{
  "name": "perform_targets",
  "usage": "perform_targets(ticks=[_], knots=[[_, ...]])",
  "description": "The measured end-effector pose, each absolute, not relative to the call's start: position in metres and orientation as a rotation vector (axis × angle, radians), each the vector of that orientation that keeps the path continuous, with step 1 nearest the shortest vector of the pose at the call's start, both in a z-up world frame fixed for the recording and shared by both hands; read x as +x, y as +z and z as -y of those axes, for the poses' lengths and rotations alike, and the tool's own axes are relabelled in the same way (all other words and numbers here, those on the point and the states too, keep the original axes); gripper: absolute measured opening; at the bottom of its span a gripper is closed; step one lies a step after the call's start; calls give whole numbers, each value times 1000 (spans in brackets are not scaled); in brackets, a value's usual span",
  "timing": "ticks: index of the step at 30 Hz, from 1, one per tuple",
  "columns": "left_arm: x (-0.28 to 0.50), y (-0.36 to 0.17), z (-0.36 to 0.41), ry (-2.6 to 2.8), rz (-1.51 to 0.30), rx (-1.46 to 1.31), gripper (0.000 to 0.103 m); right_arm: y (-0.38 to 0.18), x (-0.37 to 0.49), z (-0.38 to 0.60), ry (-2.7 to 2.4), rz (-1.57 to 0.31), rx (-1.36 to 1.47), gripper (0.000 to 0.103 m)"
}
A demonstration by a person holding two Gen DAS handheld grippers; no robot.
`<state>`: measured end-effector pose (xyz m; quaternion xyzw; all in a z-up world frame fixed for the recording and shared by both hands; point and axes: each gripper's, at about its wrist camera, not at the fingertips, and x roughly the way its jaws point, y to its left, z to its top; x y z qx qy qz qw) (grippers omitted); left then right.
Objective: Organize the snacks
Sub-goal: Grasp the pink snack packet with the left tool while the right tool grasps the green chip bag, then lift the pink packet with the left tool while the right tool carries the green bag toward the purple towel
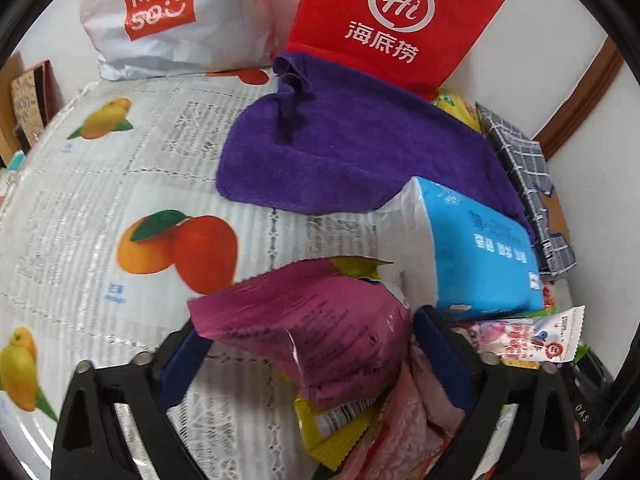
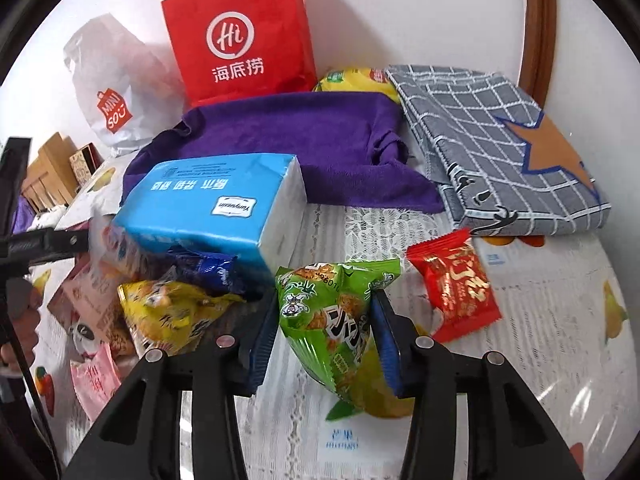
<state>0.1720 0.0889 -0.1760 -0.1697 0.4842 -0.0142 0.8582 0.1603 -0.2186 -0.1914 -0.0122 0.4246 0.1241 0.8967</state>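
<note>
The right gripper [image 2: 326, 332] pinched a green crinkled snack packet [image 2: 332, 312] between its blue-padded fingers above the fruit-print table [image 2: 540, 320]. The left gripper [image 1: 308, 344] spread its fingers around a magenta foil snack bag [image 1: 312, 332], beside a blue tissue pack [image 1: 476, 248]

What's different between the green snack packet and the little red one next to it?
The green snack packet is pinched in the right claw; the red packet lies free on the tablecloth. The green one looks larger and stands on end, while the red one lies flat. Green shows cartoon figures; red carries gold lettering. Both are sealed foil packs with crimped ends.
</note>
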Motion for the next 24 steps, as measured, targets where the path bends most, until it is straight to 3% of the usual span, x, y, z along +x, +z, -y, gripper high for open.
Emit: perform_targets(ticks=[1,6,24], knots=[[172,-176,-88,-48,-1015,-369,83,-190,159,220,255,-881,-25,45],[167,-172,-88,-61,-1007,-357,73,-183,153,223,239,-874,-26,45],[96,-104,-117,-21,-833,-362,71,-139,99,210,211,-788,-48,45]])
